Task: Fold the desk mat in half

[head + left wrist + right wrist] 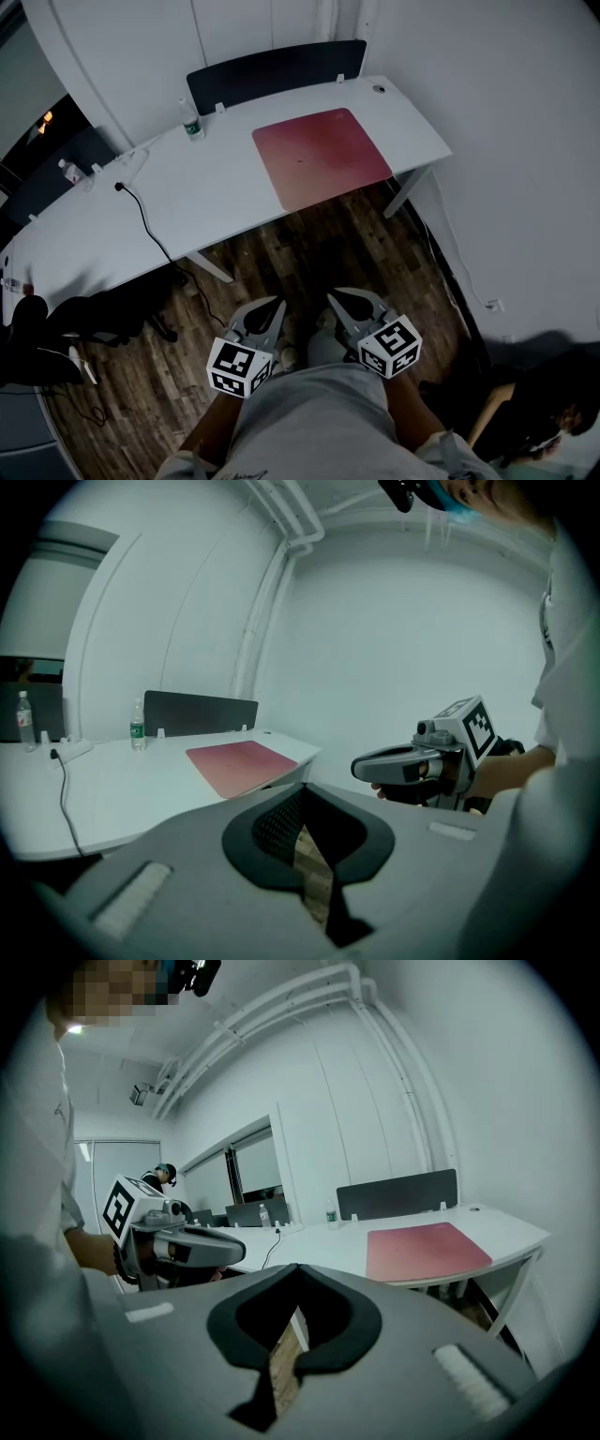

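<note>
Left claw (276, 304) clenched, tips together, nothing in it. Right claw (335, 300) the same, pinched tight and empty. They sit side by side close to the person's body, over the wooden floor (309, 248), well apart from the white table (187, 192). The red desk mat (321, 155) lies flat and unfolded near the table's right end, its near edge at the table's front edge.

Open floor (309, 262) before desk (206, 187), bottle (191, 120), cable (145, 220) left of mat (322, 155)
</note>
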